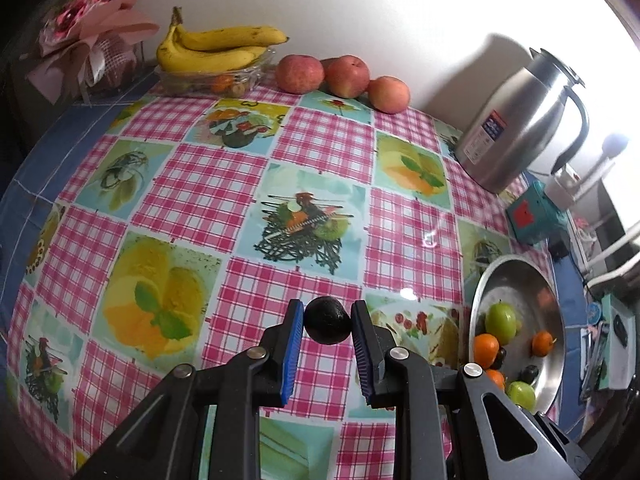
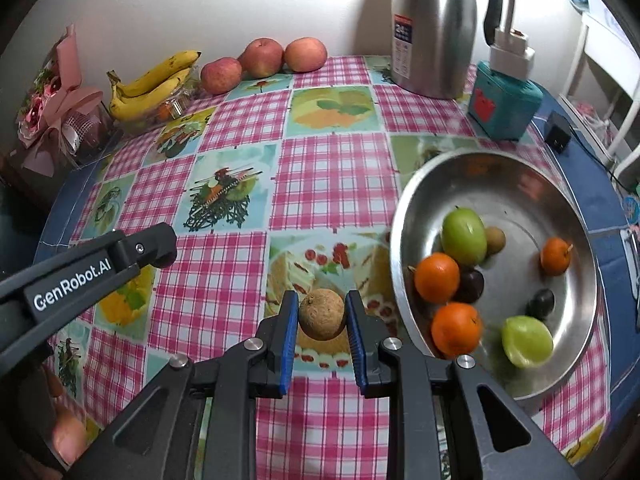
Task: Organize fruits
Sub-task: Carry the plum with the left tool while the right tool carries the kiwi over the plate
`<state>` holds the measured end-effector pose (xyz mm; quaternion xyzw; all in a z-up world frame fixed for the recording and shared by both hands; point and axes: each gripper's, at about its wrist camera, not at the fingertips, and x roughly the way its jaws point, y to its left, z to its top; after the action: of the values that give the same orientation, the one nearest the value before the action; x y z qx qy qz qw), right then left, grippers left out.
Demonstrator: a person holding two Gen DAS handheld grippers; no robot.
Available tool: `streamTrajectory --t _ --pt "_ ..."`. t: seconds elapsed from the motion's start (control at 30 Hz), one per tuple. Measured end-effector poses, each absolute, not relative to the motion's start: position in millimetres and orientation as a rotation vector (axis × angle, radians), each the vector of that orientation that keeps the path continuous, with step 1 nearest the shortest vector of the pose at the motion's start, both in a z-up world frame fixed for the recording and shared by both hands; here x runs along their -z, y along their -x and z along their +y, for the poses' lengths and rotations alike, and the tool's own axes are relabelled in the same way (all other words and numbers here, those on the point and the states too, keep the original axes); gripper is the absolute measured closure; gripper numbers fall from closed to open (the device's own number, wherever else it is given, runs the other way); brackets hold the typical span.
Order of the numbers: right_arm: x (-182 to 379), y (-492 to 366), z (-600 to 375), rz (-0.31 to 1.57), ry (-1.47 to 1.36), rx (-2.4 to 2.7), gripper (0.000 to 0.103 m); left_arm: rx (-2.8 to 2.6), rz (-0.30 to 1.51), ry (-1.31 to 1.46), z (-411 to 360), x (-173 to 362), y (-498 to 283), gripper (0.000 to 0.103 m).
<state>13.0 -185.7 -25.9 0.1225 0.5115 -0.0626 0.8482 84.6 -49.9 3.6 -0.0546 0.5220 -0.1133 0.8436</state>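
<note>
My left claw (image 1: 327, 320) pinches a small, dark, round, probably smooth-skinned fruit (image 1: 327, 321) across its middle; my right claw (image 2: 322, 319) pinches a light, rough brown round fruit (image 2: 322, 319), lower centre.

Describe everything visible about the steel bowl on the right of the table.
The steel bowl is a wide, shallow, round basin of shiny, reflective metal with a thin rim. It sits upright on the checked tablecloth near the table's right side, in front of the steel jug. Inside lie two green fruits, three oranges, two small dark fruits and a small brown one. Neither tool touches it.
</note>
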Motion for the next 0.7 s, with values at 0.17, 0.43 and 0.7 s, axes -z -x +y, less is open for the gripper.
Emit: streamTrajectory --t 0.17,0.43,0.7 --pt "26 0 -191 1.086 -0.281 0.144 0.078 0.247 1.102 0.082 -63 -3 -77 0.077" --pt "20 5 -215 1.072 -0.317 0.181 0.078 0.270 1.110 0.052 -83 0 -72 0.077" --pt "25 10 -259 1.079 -0.387 0.268 0.078 0.350 1.098 -0.003 -118 -4 -62 0.077"
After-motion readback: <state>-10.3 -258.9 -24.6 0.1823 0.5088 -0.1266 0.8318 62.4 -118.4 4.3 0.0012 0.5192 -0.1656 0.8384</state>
